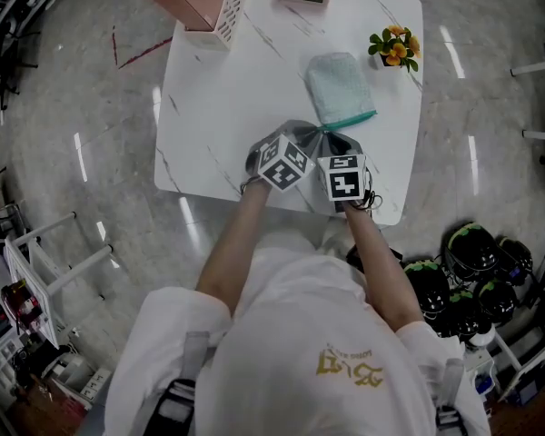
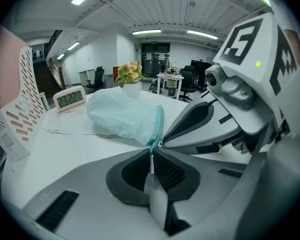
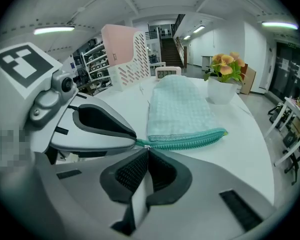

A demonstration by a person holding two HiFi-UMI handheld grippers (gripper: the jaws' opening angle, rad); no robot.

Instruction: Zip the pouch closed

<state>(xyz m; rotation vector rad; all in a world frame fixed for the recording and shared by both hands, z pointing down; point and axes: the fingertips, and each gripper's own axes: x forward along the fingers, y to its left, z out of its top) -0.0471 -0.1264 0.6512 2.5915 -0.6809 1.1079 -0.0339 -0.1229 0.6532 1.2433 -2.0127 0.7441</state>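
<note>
**Pinched at the zip's end**

Clamped hard with the left gripper [image 2: 152, 156] on the thin zip tab [image 2: 151, 165]. Right gripper [image 3: 145, 151] squeezed shut on the pouch [image 3: 179, 115] at its zip end. Lying flat, right of middle on the table [image 1: 209, 166]. Bare top leftward, flowers [image 1: 395, 47] near on the right.

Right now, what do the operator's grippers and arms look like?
Left gripper and right gripper match: grey moulded shells, black ribbed pads, a white cube with black square markers on each. Person wears a white short-sleeved top with gold print on the back.
</note>
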